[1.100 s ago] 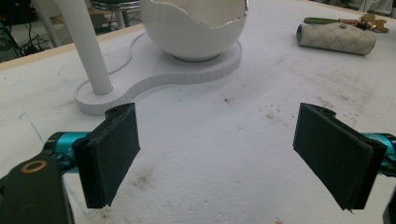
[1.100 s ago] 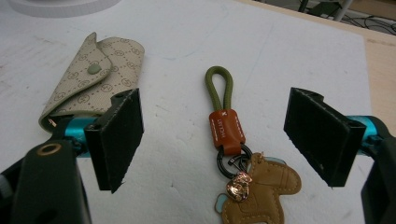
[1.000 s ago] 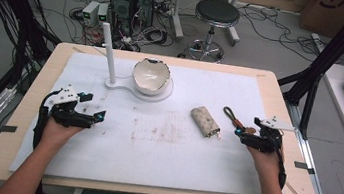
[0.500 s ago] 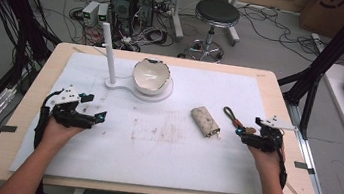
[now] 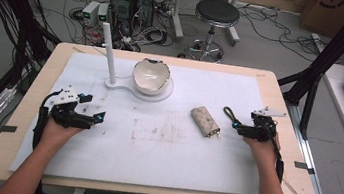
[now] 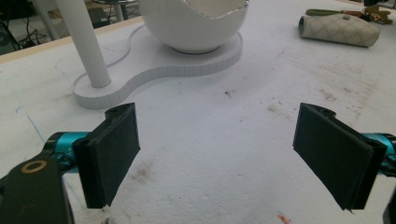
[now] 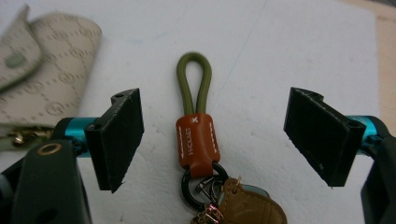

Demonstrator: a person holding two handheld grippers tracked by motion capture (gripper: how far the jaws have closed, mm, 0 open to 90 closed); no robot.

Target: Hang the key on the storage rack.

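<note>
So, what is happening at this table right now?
A person holds a two-jaw gripper in each hand over a white foam-covered table. The right gripper is open, its jaws on either side of an olive-green cord loop with a brown leather tab, part of a key ring beside a beige patterned pouch. The left gripper is open and holds nothing, facing a white bowl on a white stand.

Counted on the table: six kinds of thing, one or two of each

Two grippers are held, the left gripper (image 5: 98, 116) and the right gripper (image 5: 234, 129); one keyring strap (image 7: 196, 122), one patterned pouch (image 5: 205, 121), one white bowl (image 5: 150, 76), one white stand (image 5: 126, 87) and one upright white post (image 5: 108, 52) are seen.
</note>
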